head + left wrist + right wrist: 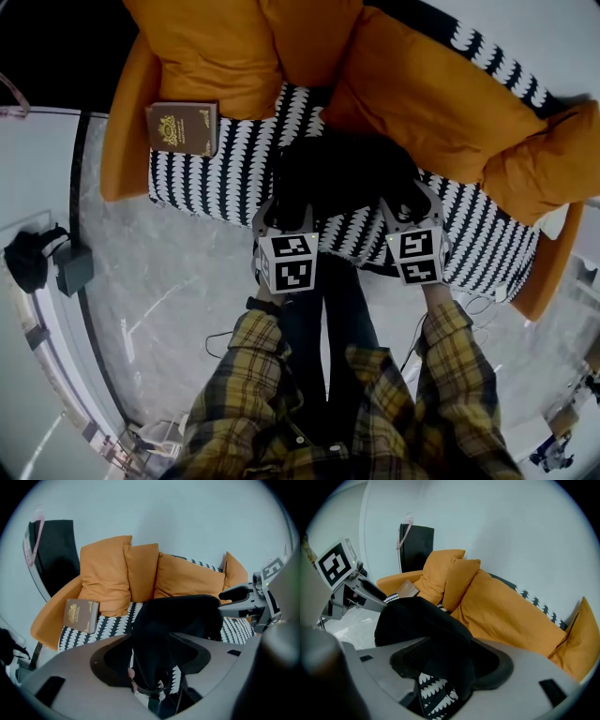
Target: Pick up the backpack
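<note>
A black backpack (342, 178) lies on the black-and-white patterned sofa seat (211, 183), near its front edge. My left gripper (286, 214) is at the backpack's near left corner and my right gripper (412, 208) at its near right corner, both pointing steeply down. In the left gripper view the jaws of the left gripper (154, 660) stand wide apart, with a fold of the backpack (178, 616) between them. The right gripper (445, 663) is likewise open, with black backpack fabric (417, 620) lying in the gap. Neither pair of pads visibly presses on the cloth.
Orange cushions (422, 94) line the sofa's back and arms. A brown book (183, 128) lies at the seat's left end. On the pale floor to the left sit a black bundle (28, 258) and a grey box (73, 267). The person's legs stand against the sofa front.
</note>
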{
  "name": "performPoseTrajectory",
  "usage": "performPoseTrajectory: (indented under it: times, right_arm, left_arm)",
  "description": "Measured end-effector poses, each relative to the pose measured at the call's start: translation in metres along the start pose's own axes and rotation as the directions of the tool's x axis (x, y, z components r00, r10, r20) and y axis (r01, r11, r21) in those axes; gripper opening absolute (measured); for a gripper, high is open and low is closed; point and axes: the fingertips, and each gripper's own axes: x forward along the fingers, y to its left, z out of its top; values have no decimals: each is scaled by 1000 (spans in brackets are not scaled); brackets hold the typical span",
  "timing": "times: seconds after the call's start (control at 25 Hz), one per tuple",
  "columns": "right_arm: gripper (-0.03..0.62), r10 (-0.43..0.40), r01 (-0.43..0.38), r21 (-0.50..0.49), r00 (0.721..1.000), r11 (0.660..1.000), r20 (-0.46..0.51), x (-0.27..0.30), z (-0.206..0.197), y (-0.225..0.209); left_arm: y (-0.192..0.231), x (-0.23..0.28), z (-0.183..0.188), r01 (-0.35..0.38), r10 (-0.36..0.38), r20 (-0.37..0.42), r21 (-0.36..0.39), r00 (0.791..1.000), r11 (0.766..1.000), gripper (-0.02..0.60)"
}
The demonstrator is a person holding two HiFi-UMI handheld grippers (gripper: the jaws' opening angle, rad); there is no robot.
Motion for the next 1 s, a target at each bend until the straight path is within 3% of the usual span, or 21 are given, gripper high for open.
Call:
performPoseTrajectory:
  times: [0.44, 1.0]
  right_arm:
    - [308, -2, 2, 21, 999, 1000, -43, 24, -9, -18]
    - [311, 54, -51, 27, 991, 998, -120, 66, -34, -23]
  left_arm:
    - [6, 22, -17, 23, -23, -59, -8, 998, 1000, 254]
    - [4, 60, -39, 39, -42, -138, -29, 989, 999, 276]
